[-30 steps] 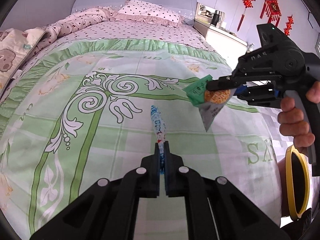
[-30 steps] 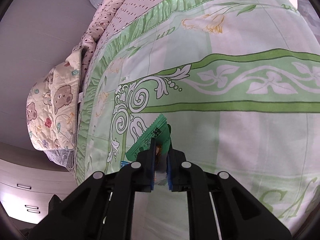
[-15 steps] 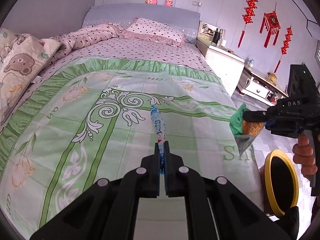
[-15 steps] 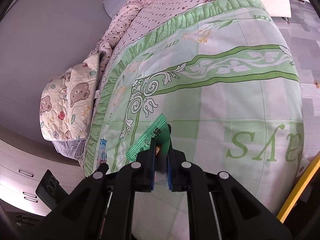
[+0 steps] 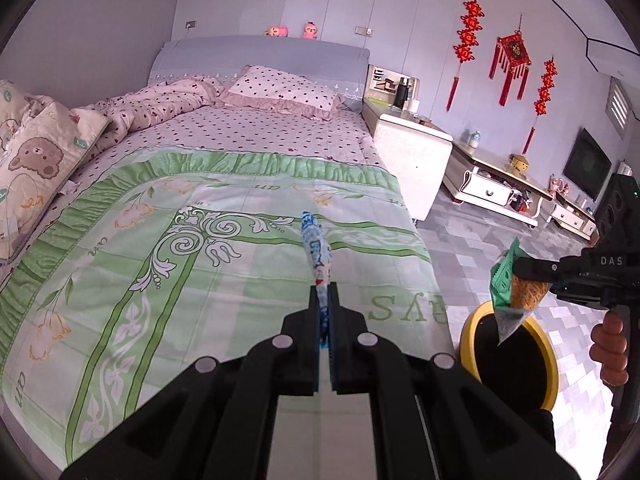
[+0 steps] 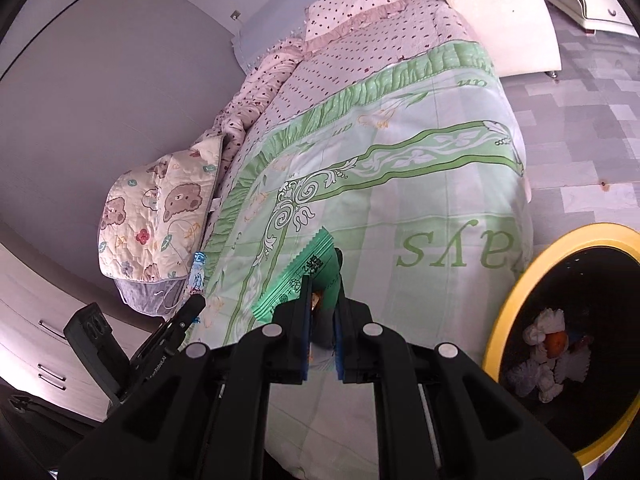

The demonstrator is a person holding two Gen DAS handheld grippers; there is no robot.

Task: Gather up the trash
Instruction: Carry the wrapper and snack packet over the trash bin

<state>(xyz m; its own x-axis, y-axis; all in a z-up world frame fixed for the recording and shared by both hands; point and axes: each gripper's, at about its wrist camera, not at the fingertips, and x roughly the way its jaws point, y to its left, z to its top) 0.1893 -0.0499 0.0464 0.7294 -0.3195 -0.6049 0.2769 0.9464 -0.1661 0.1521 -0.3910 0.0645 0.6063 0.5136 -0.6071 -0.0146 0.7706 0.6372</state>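
With my right gripper (image 6: 322, 312) clamped on the green snack bag (image 6: 308, 276) near the yellow-rimmed bin (image 6: 516, 292) and my left gripper (image 5: 325, 308) pinching the blue wrapper (image 5: 316, 248) above the bed (image 5: 160, 240), I'd centre each over the opening before releasing

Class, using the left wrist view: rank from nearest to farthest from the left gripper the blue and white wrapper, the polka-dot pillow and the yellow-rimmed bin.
1. Blue and white wrapper: clamped in the left gripper, sticking out ahead.
2. Yellow-rimmed black bin: on the floor, lower right, beside the bed's foot.
3. Pink polka-dot pillow: at the headboard, far end of the bed.
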